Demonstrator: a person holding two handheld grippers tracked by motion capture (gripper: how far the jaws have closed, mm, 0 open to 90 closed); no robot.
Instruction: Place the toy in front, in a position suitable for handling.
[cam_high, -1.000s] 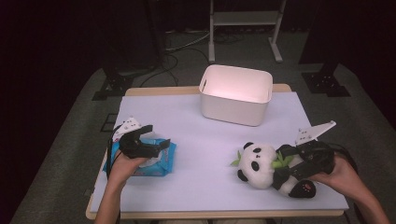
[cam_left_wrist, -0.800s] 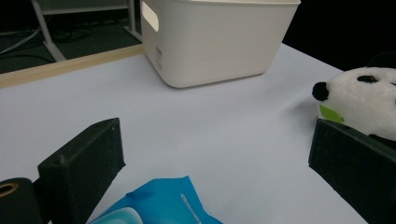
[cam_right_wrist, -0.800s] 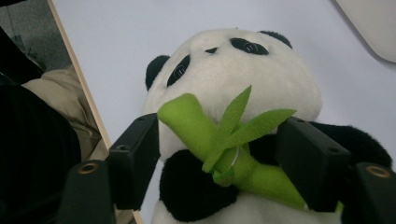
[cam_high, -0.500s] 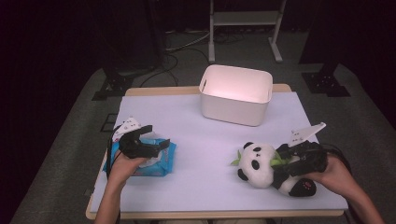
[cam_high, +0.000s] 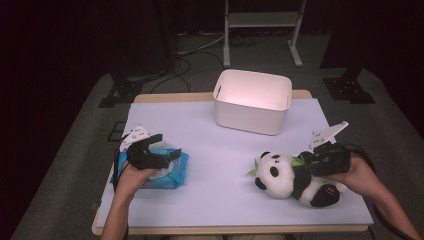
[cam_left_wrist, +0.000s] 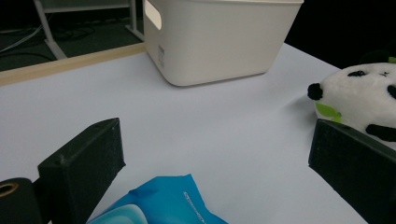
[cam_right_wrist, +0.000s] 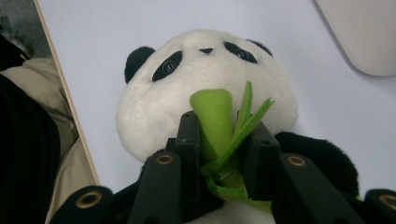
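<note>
The right gripper (cam_right_wrist: 219, 140) had just been closing, and its two black jaws now pinched the green bamboo sprig (cam_right_wrist: 219, 116) sewn to the front of the plush panda (cam_right_wrist: 205, 79). A second earlier, in the high view, the same jaws had stood wide beside the toy; now the felt stalk was squeezed between them and bunched at the base. The panda itself had not shifted: it lay on its side at the near right of the white table (cam_high: 225, 150), head toward the middle, with the person's right hand (cam_high: 357, 172) behind the gripper (cam_high: 312, 162).

The left gripper (cam_high: 157, 155) had not moved. Its jaws stood spread, released, hovering over the blue wipes pack (cam_high: 167, 167) at the near left of the table; in the left gripper view the pack (cam_left_wrist: 163, 205) sat low between the wide jaws, untouched by either pad.

Beyond both, the white bin (cam_high: 252, 100) stood empty at the far middle of the table, well apart from panda and pack alike.

The fresh grip suggested the panda was ready to be lifted, probably toward the bin. A hold on the thin sprig alone looked weak: the toy would likely dangle and swing.
</note>
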